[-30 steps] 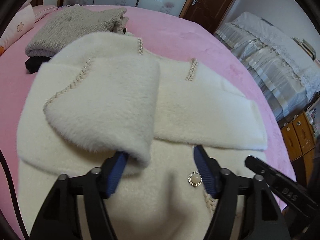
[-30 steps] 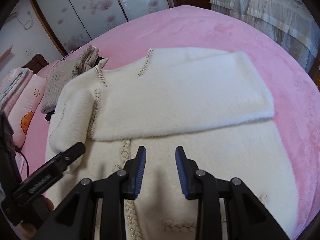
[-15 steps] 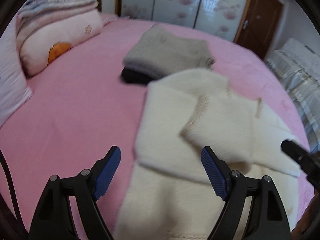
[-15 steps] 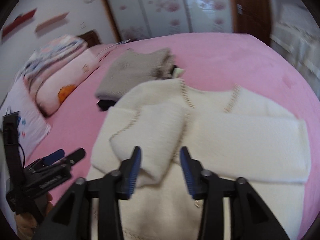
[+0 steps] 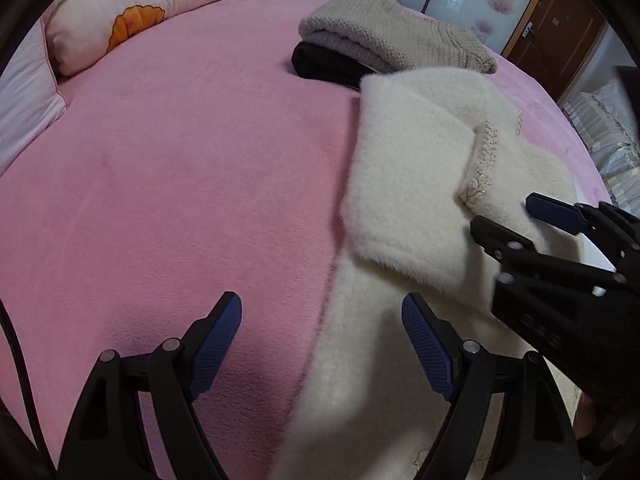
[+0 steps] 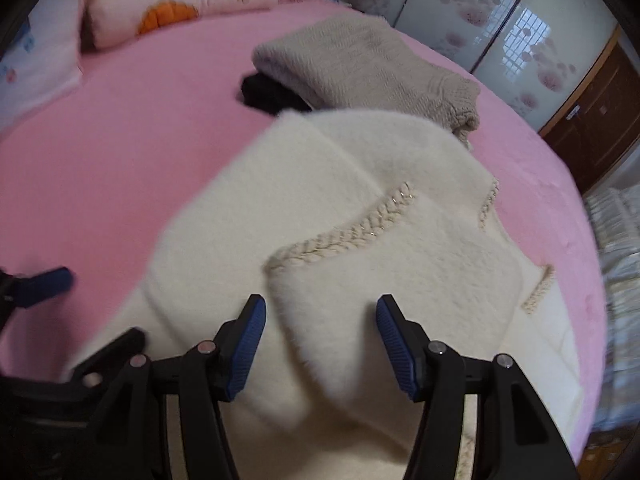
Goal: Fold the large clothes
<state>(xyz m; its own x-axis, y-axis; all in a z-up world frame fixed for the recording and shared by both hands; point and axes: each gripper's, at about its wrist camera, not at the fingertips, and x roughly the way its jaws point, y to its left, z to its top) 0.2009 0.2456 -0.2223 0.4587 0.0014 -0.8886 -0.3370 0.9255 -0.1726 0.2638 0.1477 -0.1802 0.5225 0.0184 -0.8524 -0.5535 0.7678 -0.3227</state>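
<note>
Fingers of left gripper [image 5: 322, 334] spread wide, empty, now over coat's left edge, not over sleeve as second ago. Right gripper [image 6: 320, 338] opened wider, straddling folded sleeve cuff [image 6: 320, 312], not pinching. Cream coat [image 5: 404, 184] lies on pink bed [image 5: 180, 160], right of centre. Sleeves seem folded; body fold probably next.

soft daylight | right view motion-blurred | fisheye edges bent, dark corners
</note>
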